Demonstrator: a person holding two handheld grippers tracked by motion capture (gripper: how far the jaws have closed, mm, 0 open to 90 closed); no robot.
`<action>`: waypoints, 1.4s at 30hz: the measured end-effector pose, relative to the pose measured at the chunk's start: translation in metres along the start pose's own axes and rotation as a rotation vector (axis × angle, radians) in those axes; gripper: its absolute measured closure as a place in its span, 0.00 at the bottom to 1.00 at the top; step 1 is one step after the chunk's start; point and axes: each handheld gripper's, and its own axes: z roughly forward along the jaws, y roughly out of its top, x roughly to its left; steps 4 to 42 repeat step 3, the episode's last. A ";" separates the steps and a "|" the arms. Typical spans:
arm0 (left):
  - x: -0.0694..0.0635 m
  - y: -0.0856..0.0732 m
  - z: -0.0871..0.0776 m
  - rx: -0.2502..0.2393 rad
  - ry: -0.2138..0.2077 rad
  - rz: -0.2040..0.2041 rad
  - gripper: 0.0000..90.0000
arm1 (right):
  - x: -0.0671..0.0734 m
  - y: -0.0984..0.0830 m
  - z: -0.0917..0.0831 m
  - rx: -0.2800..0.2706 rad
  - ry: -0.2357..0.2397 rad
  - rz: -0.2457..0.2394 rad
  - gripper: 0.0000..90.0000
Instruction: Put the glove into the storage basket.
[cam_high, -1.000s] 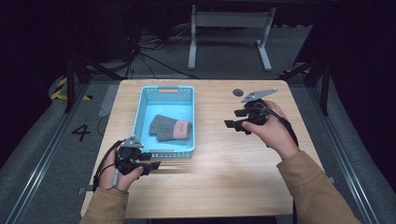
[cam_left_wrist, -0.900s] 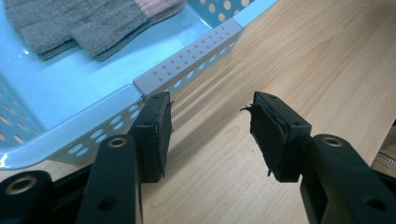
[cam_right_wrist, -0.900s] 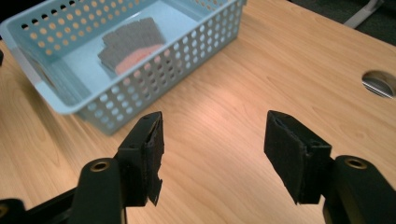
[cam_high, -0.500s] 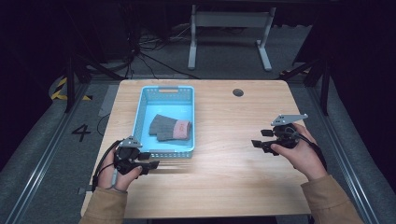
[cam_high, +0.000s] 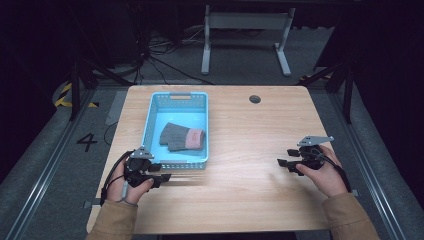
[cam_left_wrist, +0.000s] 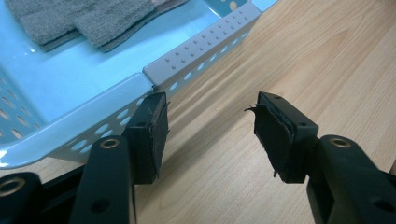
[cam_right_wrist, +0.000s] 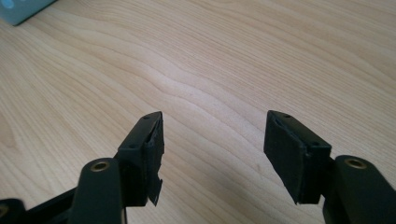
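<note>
Resting on the table (cam_high: 240, 150), both grippers empty: left gripper (cam_high: 165, 177) just opening wider beside basket (cam_high: 150, 120) holding glove (cam_high: 182, 136); right gripper (cam_high: 282, 163) released, well apart.

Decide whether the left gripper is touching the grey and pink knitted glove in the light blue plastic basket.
Apart. In the high view the left gripper sits outside the basket, whose front wall separates it from the glove.

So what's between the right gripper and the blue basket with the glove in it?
Just bare wooden table. The high view shows nothing lying between the right gripper and the blue basket that holds the grey glove.
</note>
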 end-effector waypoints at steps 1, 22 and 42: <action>0.000 0.000 0.000 0.000 0.001 0.002 0.49 | -0.001 -0.001 0.001 -0.001 -0.007 0.001 0.43; 0.001 -0.001 -0.001 -0.001 -0.001 0.003 0.49 | -0.005 -0.003 0.002 -0.008 -0.029 0.036 0.42; 0.001 -0.001 -0.001 -0.001 -0.001 0.003 0.49 | -0.005 -0.003 0.002 -0.008 -0.029 0.036 0.42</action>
